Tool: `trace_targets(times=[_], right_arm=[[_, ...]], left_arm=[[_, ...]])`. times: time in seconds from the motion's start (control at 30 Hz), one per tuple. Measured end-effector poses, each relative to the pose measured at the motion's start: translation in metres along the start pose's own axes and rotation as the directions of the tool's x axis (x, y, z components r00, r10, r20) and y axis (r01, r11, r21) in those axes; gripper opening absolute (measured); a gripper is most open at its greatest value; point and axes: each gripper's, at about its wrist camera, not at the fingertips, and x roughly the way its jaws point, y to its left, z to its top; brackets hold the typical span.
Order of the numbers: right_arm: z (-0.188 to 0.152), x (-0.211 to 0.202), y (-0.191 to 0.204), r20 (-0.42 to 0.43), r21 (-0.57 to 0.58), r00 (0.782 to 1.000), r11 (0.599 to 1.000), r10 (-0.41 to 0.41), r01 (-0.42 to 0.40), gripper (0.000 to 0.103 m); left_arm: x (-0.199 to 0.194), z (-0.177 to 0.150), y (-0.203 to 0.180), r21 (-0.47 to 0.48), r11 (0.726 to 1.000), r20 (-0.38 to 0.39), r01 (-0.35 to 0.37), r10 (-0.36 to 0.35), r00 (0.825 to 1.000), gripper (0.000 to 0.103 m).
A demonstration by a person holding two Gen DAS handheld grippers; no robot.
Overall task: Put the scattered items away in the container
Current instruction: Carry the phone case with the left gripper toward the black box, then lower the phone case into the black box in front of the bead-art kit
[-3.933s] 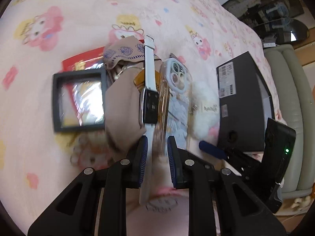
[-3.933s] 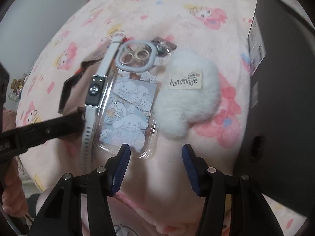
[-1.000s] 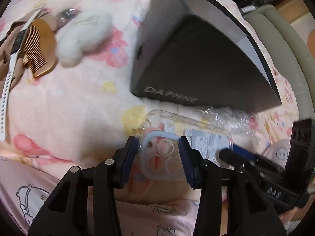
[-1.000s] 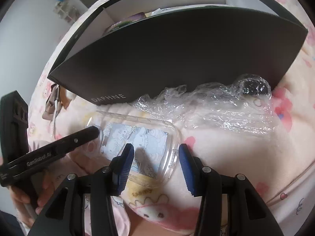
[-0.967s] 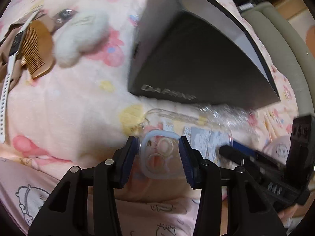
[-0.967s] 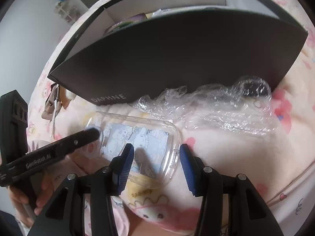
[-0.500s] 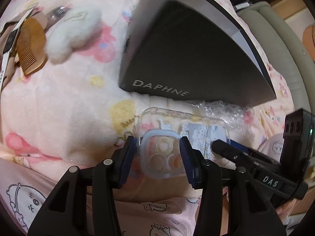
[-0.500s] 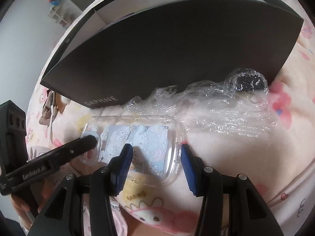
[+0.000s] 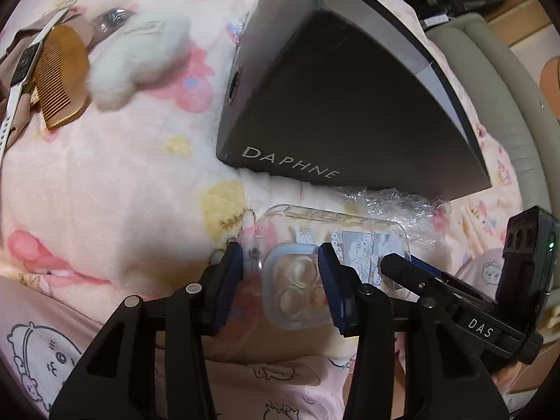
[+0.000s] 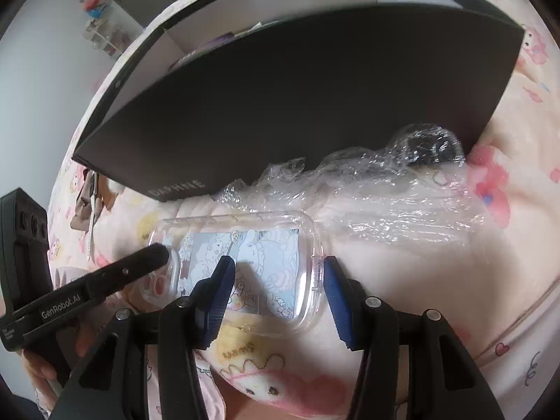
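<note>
Step in hand: a clear phone case (image 10: 245, 273) is judged to be under transfer toward the black box (image 10: 297, 105), both grippers being engaged at once.
Phone case location: it is seen low in the frame of both views, over the pink blanket (image 9: 105, 192) and just in front of the box's near wall; whether it rests on the blanket or is lifted clear cannot be told.
Left gripper (image 9: 281, 280): its blue pads are set apart around the camera end of the case; contact on both sides cannot be confirmed, so its grip cannot be told.
Right gripper (image 10: 276, 290): its jaws are spread wide, one pad lying over the printed face and the other beyond the case's edge; nothing appears pinched.
Pose: the two tools are brought in from opposite ends of the case, low and nearly level with the blanket, each crossing into the lower corner of the other's view.
Doing it well: the case should be gripped across its rigid rim, not its flexible face, and raised high enough to clear the box wall before release.
Hazard: crumpled plastic wrap (image 10: 385, 203) lies between the case and the box and could be dragged along.
Left to tidy: a wooden comb (image 9: 61, 73), a white fluffy pouch (image 9: 140, 59) and a white-strapped watch (image 9: 17, 80) remain at upper left of the left view.
</note>
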Motion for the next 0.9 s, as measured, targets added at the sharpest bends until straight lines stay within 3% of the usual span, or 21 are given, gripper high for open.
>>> trace_targets(times=[0.1, 0.33, 0.47, 0.57, 0.7, 0.83, 0.9], right_arm=[[-0.002, 0.001, 0.009, 0.002, -0.045, 1.000, 0.999, -0.026, 0.026, 0.049], [-0.008, -0.018, 0.017, 0.101, -0.132, 0.994, 0.990, -0.033, 0.046, 0.049], [-0.005, -0.027, 0.018, 0.123, -0.128, 0.992, 0.992, 0.001, 0.014, 0.049], [-0.003, -0.053, 0.013, 0.156, -0.150, 0.987, 0.988, 0.042, -0.019, 0.048], [0.012, -0.088, 0.017, 0.217, -0.165, 0.970, 0.984, 0.105, -0.070, 0.048], [0.048, -0.130, 0.023, 0.313, -0.192, 0.942, 0.979, 0.123, -0.064, 0.047], [0.073, -0.133, 0.030, 0.325, -0.221, 0.939, 0.975, 0.109, -0.037, 0.047]], left_arm=[[0.000, 0.004, -0.003, 0.015, 1.000, 0.003, -0.005, 0.005, 1.000, 0.045], [-0.023, 0.001, 0.005, 0.044, 0.998, 0.059, 0.040, -0.042, 0.997, 0.045], [-0.038, -0.003, -0.004, 0.061, 0.996, 0.096, 0.064, -0.070, 0.993, 0.045], [-0.044, -0.003, -0.035, 0.094, 0.992, 0.123, 0.079, -0.090, 0.988, 0.044], [-0.089, 0.008, -0.054, 0.154, 0.983, 0.196, 0.102, -0.132, 0.972, 0.044], [-0.120, 0.045, -0.066, 0.169, 0.977, 0.268, 0.129, -0.172, 0.948, 0.044], [-0.103, 0.086, -0.083, 0.147, 0.983, 0.267, 0.110, -0.147, 0.952, 0.044]])
